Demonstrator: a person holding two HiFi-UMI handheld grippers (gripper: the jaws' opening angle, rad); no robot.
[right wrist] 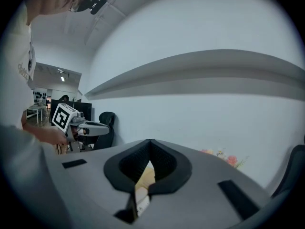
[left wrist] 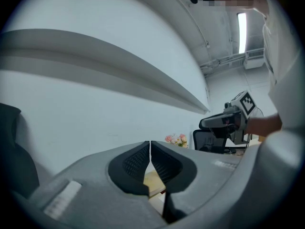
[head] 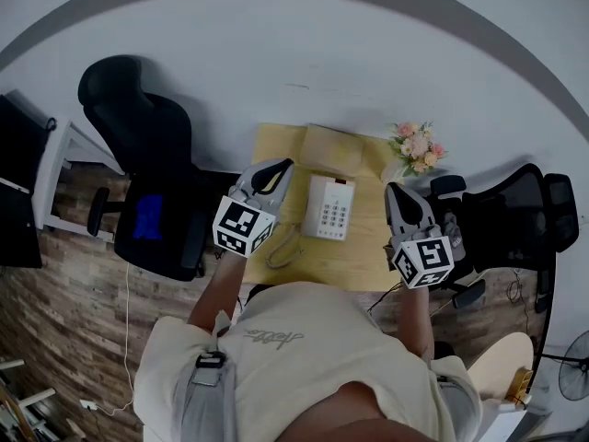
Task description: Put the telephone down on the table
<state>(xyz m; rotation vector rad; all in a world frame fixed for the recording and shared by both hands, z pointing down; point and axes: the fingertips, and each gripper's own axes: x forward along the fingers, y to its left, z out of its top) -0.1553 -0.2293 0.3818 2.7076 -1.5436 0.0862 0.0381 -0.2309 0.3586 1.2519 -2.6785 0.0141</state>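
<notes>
My left gripper [left wrist: 150, 146] hangs by the table's [head: 354, 263] left edge, jaws pressed together on nothing. The telephone [head: 329, 207] lies flat at the table's middle, its coiled cord [head: 282, 247] looping toward the near left corner. If I dip there I could snag the loop and drag the set off. My right gripper [right wrist: 150, 144], equally closed and empty, sits by the right edge, below the flowers [head: 416, 147]. No writing on the phone is legible.

No writing can be read. A script word is printed on the shirt [head: 294, 353], and the keys of the telephone [head: 329, 207] are marked, both too small.
</notes>
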